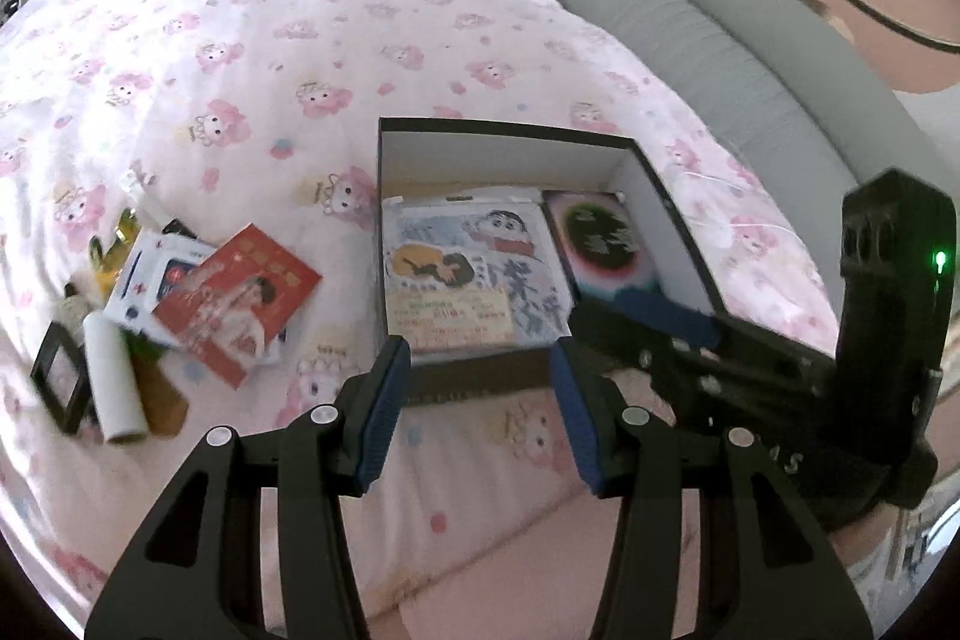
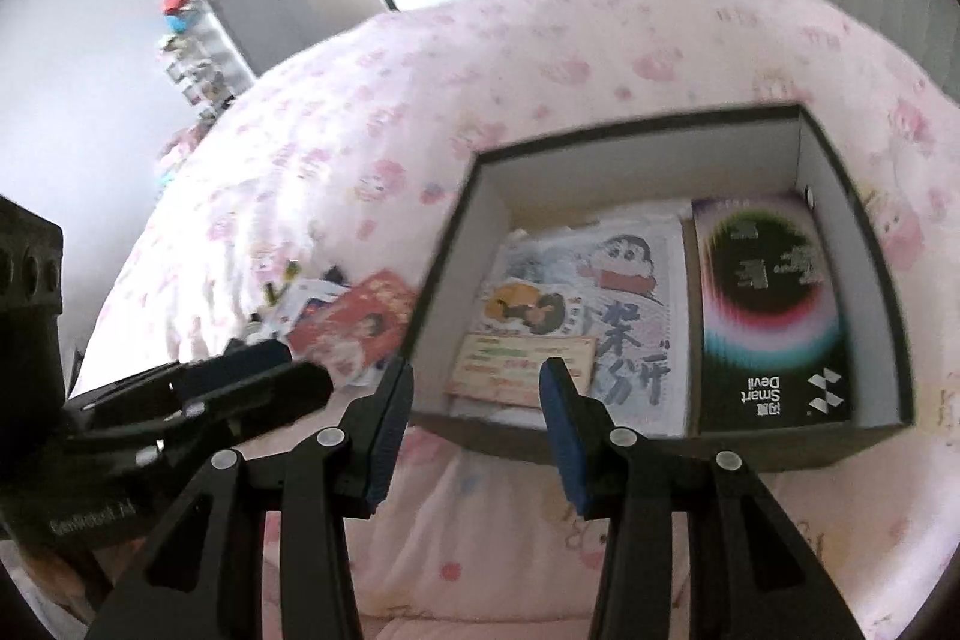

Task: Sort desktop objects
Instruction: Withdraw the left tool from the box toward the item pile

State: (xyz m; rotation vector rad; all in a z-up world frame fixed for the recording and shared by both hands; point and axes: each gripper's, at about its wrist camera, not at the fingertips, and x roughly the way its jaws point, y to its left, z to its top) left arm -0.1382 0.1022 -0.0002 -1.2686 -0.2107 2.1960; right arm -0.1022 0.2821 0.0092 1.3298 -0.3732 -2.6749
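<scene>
A black box with white inner walls (image 1: 510, 160) (image 2: 852, 196) lies open on the pink bedspread. Inside lie a cartoon packet (image 1: 474, 268) (image 2: 606, 304) and a black "Smart Devil" box (image 1: 606, 244) (image 2: 774, 310). My left gripper (image 1: 480, 376) is open and empty just before the box's near edge. My right gripper (image 2: 474, 388) is open and empty over the box's near left corner; it shows in the left wrist view (image 1: 672, 334). A pile lies left of the box: a red booklet (image 1: 237, 298) (image 2: 360, 322), a white-blue box (image 1: 150, 286), a white tube (image 1: 114, 382).
A small black square frame (image 1: 57, 382) and a gold figure (image 1: 114, 244) sit in the pile. A grey padded headboard (image 1: 720, 40) runs along the right. The left gripper body (image 2: 150, 400) is low left in the right wrist view.
</scene>
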